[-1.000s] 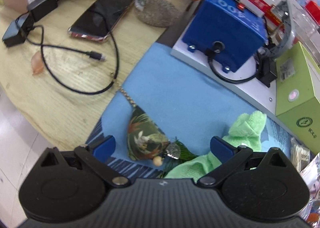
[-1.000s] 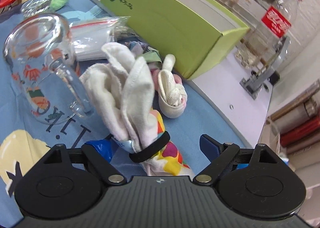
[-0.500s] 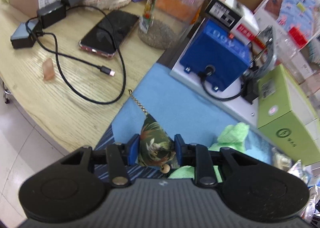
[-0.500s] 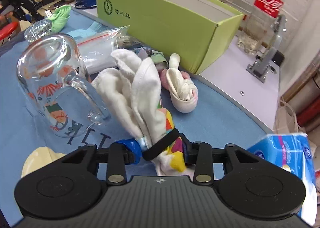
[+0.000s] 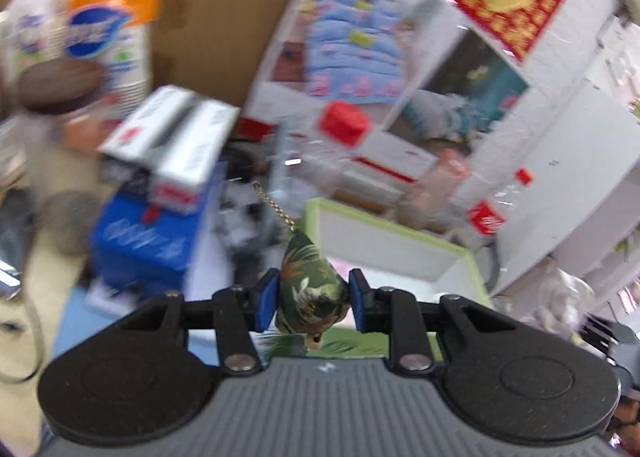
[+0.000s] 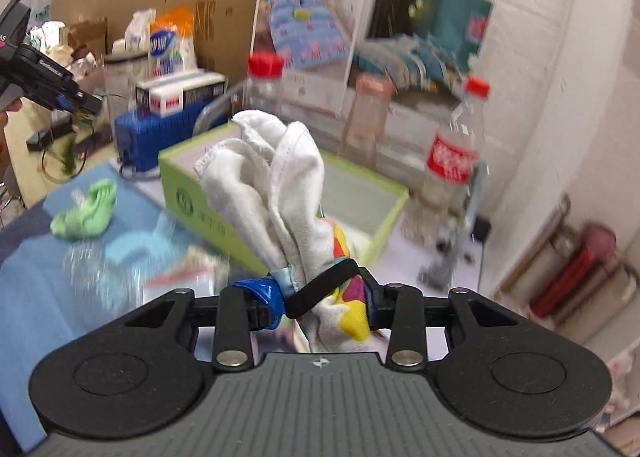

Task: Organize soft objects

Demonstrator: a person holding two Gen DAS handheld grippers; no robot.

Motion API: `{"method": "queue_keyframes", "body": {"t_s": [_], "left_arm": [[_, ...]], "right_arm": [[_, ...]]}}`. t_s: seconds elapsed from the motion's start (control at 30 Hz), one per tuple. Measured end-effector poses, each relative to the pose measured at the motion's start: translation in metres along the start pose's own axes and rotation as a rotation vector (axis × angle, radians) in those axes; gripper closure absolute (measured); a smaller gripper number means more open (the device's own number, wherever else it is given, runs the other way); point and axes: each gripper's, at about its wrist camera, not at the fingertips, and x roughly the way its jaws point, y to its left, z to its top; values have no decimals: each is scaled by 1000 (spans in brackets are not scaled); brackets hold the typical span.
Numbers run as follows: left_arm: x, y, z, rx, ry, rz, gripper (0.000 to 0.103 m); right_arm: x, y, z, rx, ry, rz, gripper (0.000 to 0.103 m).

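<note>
My left gripper (image 5: 313,300) is shut on a green patterned fabric sachet (image 5: 310,293) with a gold chain and holds it in the air in front of the open green box (image 5: 394,257). My right gripper (image 6: 320,303) is shut on a white cloth bundle (image 6: 276,193) with a colourful patch and a black band, raised above the blue mat (image 6: 36,277) near the green box (image 6: 200,193). A green sock (image 6: 86,211) lies on the mat at the left. The left gripper also shows at the far left of the right wrist view (image 6: 82,105).
A blue machine (image 5: 148,237) with white cartons on top stands left of the box. Clear bottles with red caps (image 6: 454,153) stand behind and right of the box. A metal clamp (image 6: 460,233) stands at the box's right. Cardboard and posters fill the back wall.
Both grippers closed on their objects and lifted them off the mat. The views tilted up towards the green box and the back wall.
</note>
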Motion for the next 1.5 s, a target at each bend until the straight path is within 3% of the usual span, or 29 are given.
{"method": "queue_keyframes", "body": {"t_s": [0.1, 0.2, 0.47, 0.53, 0.73, 0.9, 1.17, 1.27, 1.5], "left_arm": [[34, -29, 11, 33, 23, -49, 78], [70, -45, 17, 52, 55, -49, 78], [155, -44, 14, 58, 180, -2, 77], [161, -42, 14, 63, 202, 27, 50], [128, -26, 14, 44, 146, 24, 50], [66, -3, -1, 46, 90, 46, 47], [-28, 56, -61, 52, 31, 234, 42], [-46, 85, -95, 16, 57, 315, 41], [-50, 125, -157, -63, 178, 359, 41]], "right_arm": [[34, -3, 26, 21, 0, 21, 82], [74, -6, 43, 4, 43, 23, 82], [153, -9, 38, -10, 195, 81, 76], [161, -6, 36, -12, 220, 54, 74], [146, -4, 35, -15, 182, 23, 66], [117, -8, 30, 44, 159, 22, 62], [37, 8, -19, 203, 64, 3, 58], [7, 17, -53, 296, 33, -6, 57], [-34, 33, -131, 521, -5, -48, 56]]}}
